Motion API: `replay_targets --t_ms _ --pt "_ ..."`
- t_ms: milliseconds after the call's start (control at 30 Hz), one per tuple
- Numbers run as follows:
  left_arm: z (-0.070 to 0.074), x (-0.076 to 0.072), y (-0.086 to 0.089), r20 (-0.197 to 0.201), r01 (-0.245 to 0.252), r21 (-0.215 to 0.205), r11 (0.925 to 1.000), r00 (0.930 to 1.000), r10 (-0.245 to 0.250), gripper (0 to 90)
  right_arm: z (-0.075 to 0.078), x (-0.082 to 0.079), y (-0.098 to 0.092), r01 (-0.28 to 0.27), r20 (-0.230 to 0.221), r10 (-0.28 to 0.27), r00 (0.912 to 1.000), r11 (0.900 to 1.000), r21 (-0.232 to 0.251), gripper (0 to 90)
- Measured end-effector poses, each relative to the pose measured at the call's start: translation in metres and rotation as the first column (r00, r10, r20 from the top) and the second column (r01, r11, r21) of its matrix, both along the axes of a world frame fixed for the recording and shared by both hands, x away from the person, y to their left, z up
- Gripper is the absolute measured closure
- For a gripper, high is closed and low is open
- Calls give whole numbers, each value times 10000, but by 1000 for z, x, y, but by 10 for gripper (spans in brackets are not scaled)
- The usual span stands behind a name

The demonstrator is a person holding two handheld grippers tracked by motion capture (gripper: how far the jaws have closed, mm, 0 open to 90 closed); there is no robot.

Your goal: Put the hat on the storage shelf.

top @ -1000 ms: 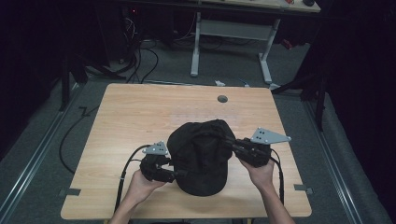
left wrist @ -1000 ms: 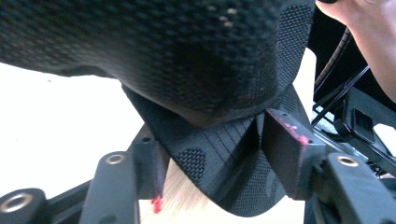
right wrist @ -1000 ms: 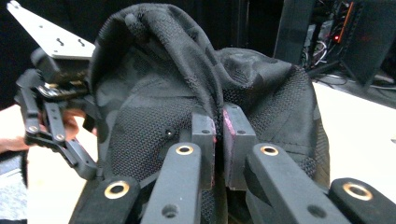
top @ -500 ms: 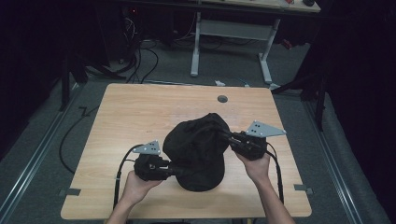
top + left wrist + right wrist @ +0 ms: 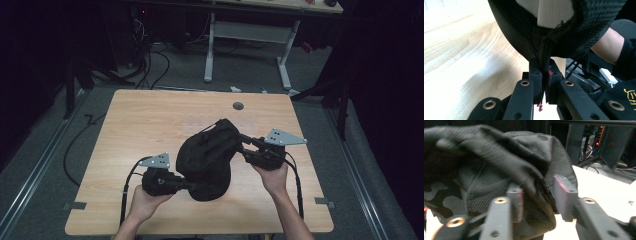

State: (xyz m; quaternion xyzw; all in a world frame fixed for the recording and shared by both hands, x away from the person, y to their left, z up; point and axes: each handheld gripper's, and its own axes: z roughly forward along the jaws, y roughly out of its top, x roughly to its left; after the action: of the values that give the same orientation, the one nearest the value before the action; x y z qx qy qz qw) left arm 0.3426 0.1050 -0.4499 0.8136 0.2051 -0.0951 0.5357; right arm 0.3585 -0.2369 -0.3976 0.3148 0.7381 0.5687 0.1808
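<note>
A black mesh cap point(image 5: 207, 155) lies bunched near the front middle of the wooden table point(image 5: 150, 125). My left gripper point(image 5: 192, 186) is at the cap's lower left edge. Its jaws have just been closing and are now shut on a fold of the black rim point(image 5: 544, 53), below the cap's pale lining point(image 5: 554, 12). My right gripper point(image 5: 242, 142) is at the cap's upper right side. Its jaws have just been opening and now stand apart, with a loose fold of the cap point(image 5: 524, 177) between the pads, which do not press on it.
A round cable hole point(image 5: 238, 106) sits near the table's far edge. Behind the table stands a white desk frame point(image 5: 250, 35), with cables point(image 5: 150, 55) on the dark floor. A person's forearm point(image 5: 609, 47) shows behind the cap in the left gripper view.
The cap has gone from a flat round shape to a bunched one, raised toward the right. The left gripper shifted under its lower edge and closed. The right gripper's jaws opened.
</note>
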Motion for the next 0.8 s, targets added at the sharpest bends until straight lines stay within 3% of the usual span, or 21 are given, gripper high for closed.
replay_targets --t_ms 100,333,367,433,500,533,567,600,633,667,767,800 --pt "1 -1 1 127 -170 48 9998 9998 169 860 -3 -2 -6 365 -17 -365 9993 9992 186 425" --pt "4 1 9 211 -781 -28 9969 9967 782 859 -19 -5 -18 926 -517 -928 9943 9957 -71 377" --pt "5 1 11 244 -960 -88 9953 9951 962 860 -29 -6 -22 1134 -814 -1163 9899 9928 -397 371" --pt "6 1 12 283 -1043 -91 9945 9941 1045 860 -33 -7 -23 1257 -936 -1303 9870 9906 -532 372" --pt "8 2 14 370 -1306 -168 9913 9907 1311 859 -49 -8 -28 1840 -1411 -2008 9694 9752 -1232 381" --pt "8 2 14 370 -1306 -168 9913 9907 1311 859 -49 -8 -28 1840 -1411 -2008 9694 9752 -1232 381" --pt "10 3 15 421 -1386 -162 9902 9894 1391 859 -63 -9 -31 2256 -1597 -2554 9536 9568 -1832 385" --pt "10 3 16 457 -1502 -191 9885 9875 1509 859 -63 -9 -31 2256 -1597 -2554 9536 9568 -1832 385" --pt "11 3 17 485 -1571 -216 9873 9862 1580 859 -69 -10 -32 2394 -1705 -2763 9458 9482 -2087 385" --pt "12 4 18 486 -1654 -250 9859 9848 1665 859 -81 -11 -35 2614 -1893 -3137 9305 9304 -2569 384" --pt "14 6 21 580 -1978 -294 9798 9782 1992 859 -96 -13 -38 2796 -2069 -3529 9125 9072 -3142 379" --pt "14 6 21 580 -1978 -294 9798 9782 1992 859 -96 -13 -38 2796 -2069 -3529 9125 9072 -3142 379"
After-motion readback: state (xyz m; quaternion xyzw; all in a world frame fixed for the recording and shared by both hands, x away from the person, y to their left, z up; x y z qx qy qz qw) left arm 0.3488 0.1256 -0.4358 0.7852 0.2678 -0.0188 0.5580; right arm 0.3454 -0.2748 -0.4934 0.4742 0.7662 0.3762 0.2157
